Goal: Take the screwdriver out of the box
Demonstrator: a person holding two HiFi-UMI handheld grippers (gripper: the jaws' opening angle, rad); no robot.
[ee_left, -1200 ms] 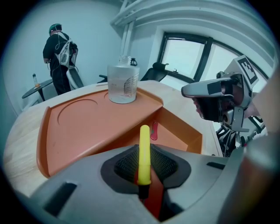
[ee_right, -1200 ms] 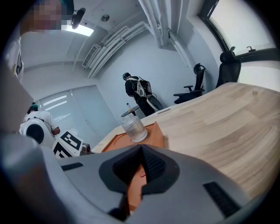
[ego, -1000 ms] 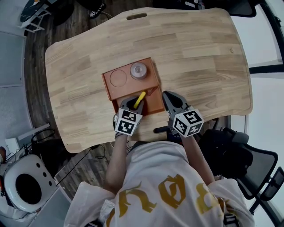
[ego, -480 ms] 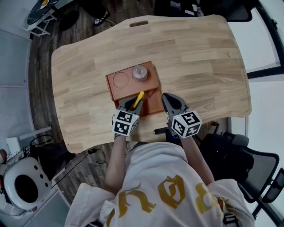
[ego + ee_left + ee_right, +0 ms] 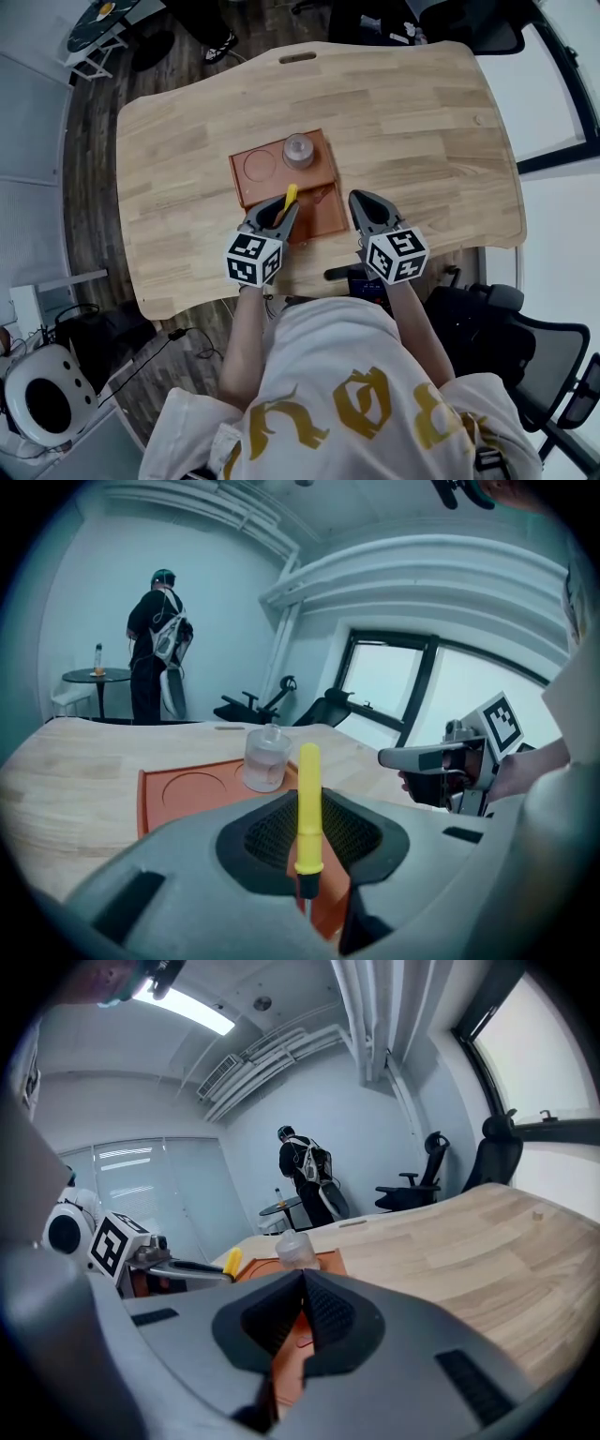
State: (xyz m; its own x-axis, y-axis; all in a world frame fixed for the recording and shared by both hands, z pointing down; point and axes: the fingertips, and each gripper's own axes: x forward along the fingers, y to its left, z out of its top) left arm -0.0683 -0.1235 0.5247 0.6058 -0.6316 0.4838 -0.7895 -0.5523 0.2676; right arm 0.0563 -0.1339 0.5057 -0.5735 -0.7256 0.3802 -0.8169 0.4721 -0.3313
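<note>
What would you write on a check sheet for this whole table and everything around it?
Surface: pale wooden table, mostly bare.
Job's things: yellow-handled screwdriver, held at near edge of shallow orange plastic box.
Clutter: small clear bottle standing in the box.
Grippers: left gripper shut on the screwdriver; right gripper shut, empty.
Cables: black cable on the floor by the table.
Surroundings: black office chair; distant person standing by a round table.
</note>
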